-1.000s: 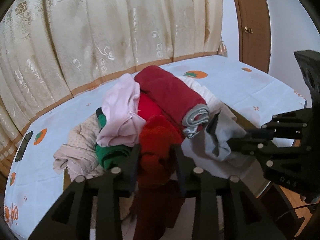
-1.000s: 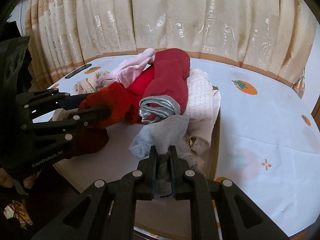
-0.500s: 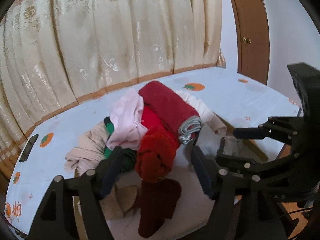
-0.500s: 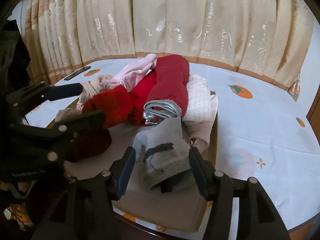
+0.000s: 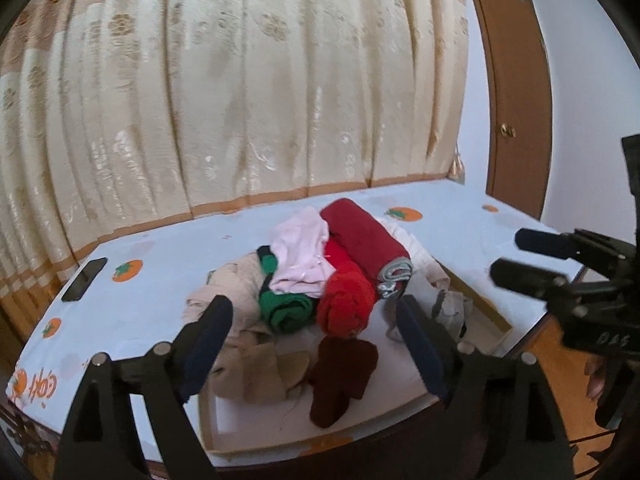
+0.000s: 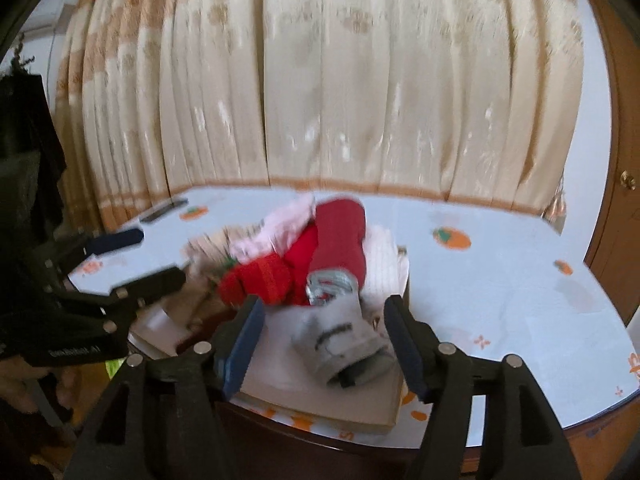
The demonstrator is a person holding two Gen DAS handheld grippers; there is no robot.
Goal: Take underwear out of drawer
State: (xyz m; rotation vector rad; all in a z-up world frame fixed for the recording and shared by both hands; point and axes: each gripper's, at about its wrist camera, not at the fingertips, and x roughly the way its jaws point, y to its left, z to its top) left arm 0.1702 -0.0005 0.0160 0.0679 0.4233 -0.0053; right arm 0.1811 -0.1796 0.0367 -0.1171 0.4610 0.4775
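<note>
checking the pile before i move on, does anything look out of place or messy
Yes. A dark red garment lies loose in front of the heap, and a grey piece sits crumpled apart from it. Both grippers, left and right, are open and empty.

text: "DAS" on right tongs (image 5: 524, 258) body; bedsheet (image 5: 160, 280) print unreadable

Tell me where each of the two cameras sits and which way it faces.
Left wrist: on the left gripper, looking slightly down at the clothes pile; right gripper at its right edge.
Right wrist: on the right gripper, facing the grey garment; left gripper at left.
Shared: pile, curtain, both grippers open.
</note>
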